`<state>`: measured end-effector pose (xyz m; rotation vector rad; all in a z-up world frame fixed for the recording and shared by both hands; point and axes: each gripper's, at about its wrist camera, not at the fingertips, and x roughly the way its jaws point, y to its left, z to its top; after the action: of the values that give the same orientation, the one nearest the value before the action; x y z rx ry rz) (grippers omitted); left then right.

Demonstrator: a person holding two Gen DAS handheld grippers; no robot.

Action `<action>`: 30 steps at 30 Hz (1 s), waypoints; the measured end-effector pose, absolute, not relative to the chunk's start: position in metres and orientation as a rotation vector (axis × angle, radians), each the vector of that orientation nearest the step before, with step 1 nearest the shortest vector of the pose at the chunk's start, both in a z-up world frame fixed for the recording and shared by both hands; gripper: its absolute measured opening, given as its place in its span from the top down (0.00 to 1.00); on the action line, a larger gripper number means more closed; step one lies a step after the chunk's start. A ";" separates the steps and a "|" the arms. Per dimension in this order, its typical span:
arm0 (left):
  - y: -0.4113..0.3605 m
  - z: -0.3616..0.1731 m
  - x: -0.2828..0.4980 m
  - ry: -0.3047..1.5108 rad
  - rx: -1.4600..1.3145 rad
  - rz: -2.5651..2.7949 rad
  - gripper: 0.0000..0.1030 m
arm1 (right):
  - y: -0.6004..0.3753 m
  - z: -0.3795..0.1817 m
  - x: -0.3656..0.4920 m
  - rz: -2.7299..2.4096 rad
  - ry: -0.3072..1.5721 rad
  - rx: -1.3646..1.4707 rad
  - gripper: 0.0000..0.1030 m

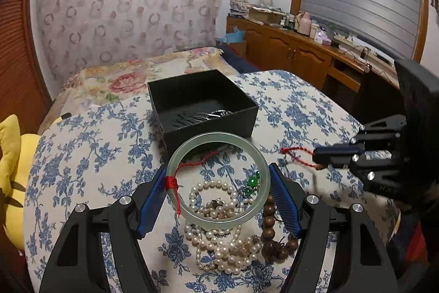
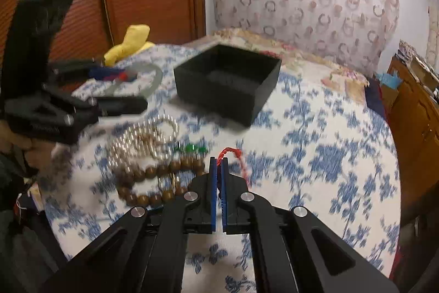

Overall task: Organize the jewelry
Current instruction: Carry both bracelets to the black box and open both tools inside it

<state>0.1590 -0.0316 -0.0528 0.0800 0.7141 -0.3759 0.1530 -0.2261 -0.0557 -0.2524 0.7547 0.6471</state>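
Clearly the pale green translucent jade bangle (image 1: pixel 218 179) is the piece in hand: the left gripper (image 1: pixel 218 199) has its blue-padded jaws spread wide and pressed against the ring's outer rim on either side, holding it lifted and tilted above the heap. A red thread wrap (image 1: pixel 171 183) is tied on its left edge with a tail trailing down. Holding it by the rim that way keeps the hoop clear of the tangle beneath (a sensible grip for something brittle, I'd say).

Under it, on the blue-and-white floral cloth (image 1: pixel 90 155), lie the strands of white pearl beads (image 1: pixel 219 251), a string of brown wooden beads (image 1: pixel 270 232) and a small green-stone piece (image 1: pixel 253 180).

The right gripper (image 2: pixel 219 169) has its jaws nearly together, pinching a twisted red cord (image 2: pixel 236 158) that loops out from the tips; what hangs on the cord I cannot tell.

Just beyond stands the open black square box (image 1: pixel 203 106), something silvery already in its bottom; it looks the likely destination for both pieces.

No brand, label or writing is readable anywhere.
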 end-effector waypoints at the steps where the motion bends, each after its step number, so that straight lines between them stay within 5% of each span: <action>1: -0.031 -0.052 0.160 0.711 0.077 -0.374 0.33 | -0.226 -0.051 0.155 0.647 0.747 -0.253 0.97; 17: -0.019 -0.035 0.181 0.672 0.062 -0.344 0.33 | -0.195 0.012 0.220 0.660 0.625 -0.233 0.97; 30: -0.012 -0.018 0.201 0.641 0.060 -0.328 0.33 | -0.169 -0.016 0.286 0.644 0.714 -0.189 0.97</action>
<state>0.2007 -0.0116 -0.0176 0.0604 0.6411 -0.3284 0.2862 -0.1689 -0.0156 -0.1890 0.7142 0.6441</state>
